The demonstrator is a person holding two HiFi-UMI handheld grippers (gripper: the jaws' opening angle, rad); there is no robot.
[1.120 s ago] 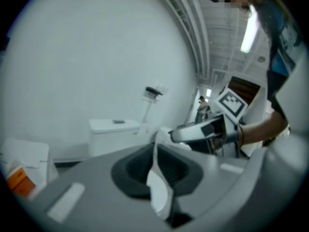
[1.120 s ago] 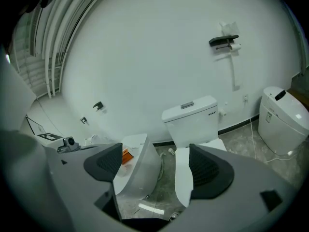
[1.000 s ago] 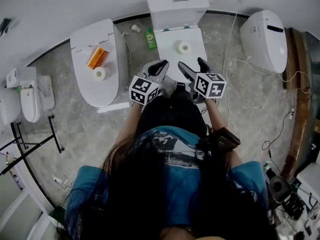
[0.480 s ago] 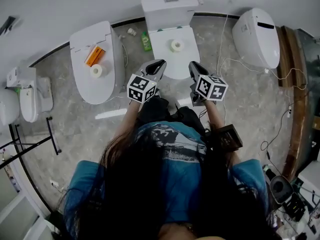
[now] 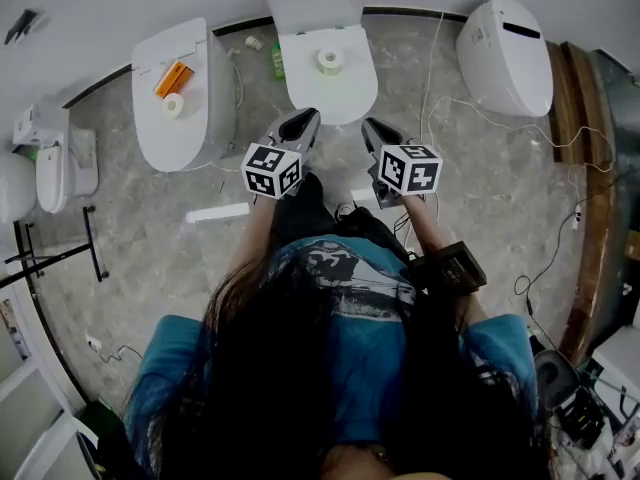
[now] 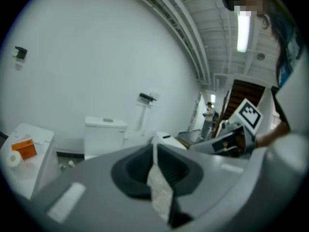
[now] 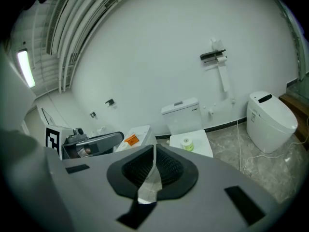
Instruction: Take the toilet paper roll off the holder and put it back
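Note:
A toilet paper roll (image 5: 329, 60) (image 7: 187, 143) lies on the closed lid of the middle toilet (image 5: 322, 30). A second roll (image 5: 173, 105) (image 6: 13, 159) sits on the left toilet (image 5: 180, 93) beside an orange box (image 5: 172, 78). High on the wall, a dark holder (image 7: 214, 56) (image 6: 147, 98) tops a white post. My left gripper (image 5: 300, 126) (image 6: 155, 146) and right gripper (image 5: 372, 133) (image 7: 154, 149) hover side by side, short of the middle toilet's bowl. Both are shut with nothing between the jaws.
A third white toilet (image 5: 505, 53) stands at the right, with cables (image 5: 470, 118) trailing over the stone floor. A green bottle (image 5: 276, 63) stands between the left and middle toilets. A black metal rack (image 5: 60, 253) is on the floor at the left.
The right gripper's jaws, open a second ago, are now shut. Both grippers and the person have drawn back from the middle toilet, so the toilets sit farther off.

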